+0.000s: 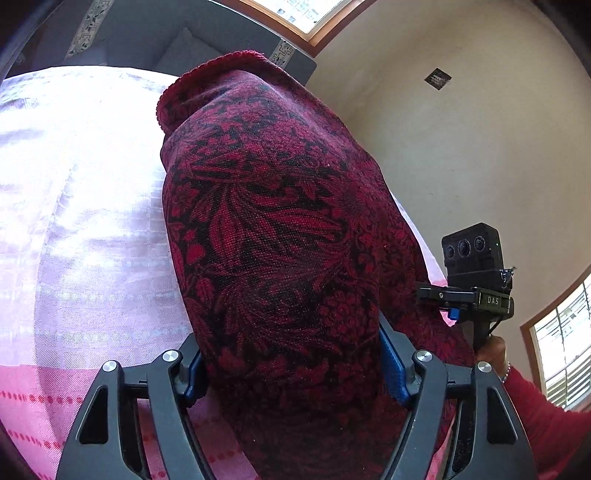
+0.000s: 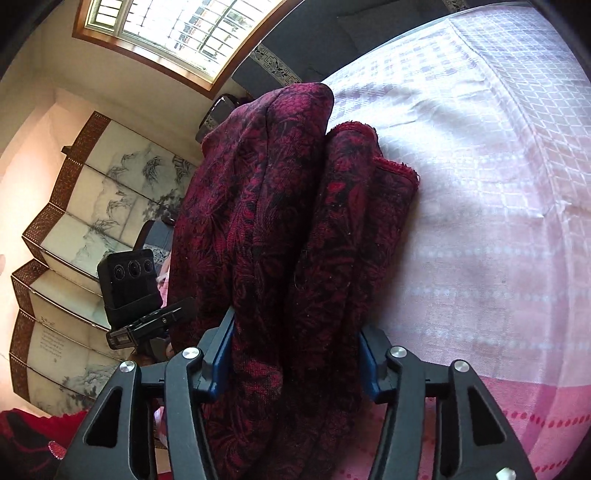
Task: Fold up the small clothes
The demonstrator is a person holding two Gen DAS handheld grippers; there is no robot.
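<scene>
A dark red garment with a black leaf pattern (image 1: 280,229) is bunched between the jaws of my left gripper (image 1: 291,365) and hangs over the pale checked bedcover (image 1: 81,221). The blue pads (image 1: 393,369) press its sides. In the right wrist view the same garment (image 2: 280,221) is folded in thick layers and clamped by my right gripper (image 2: 295,365). A red hemmed edge (image 2: 395,166) shows at its far side. The right gripper's camera unit appears in the left wrist view (image 1: 474,266), and the left gripper's in the right wrist view (image 2: 129,284).
The pink and white checked bedcover (image 2: 480,221) spreads under the garment. A dark grey sofa (image 1: 155,33) stands behind the bed. A painted folding screen (image 2: 92,206) and a window (image 2: 173,29) are to the left. A cream wall (image 1: 461,129) is to the right.
</scene>
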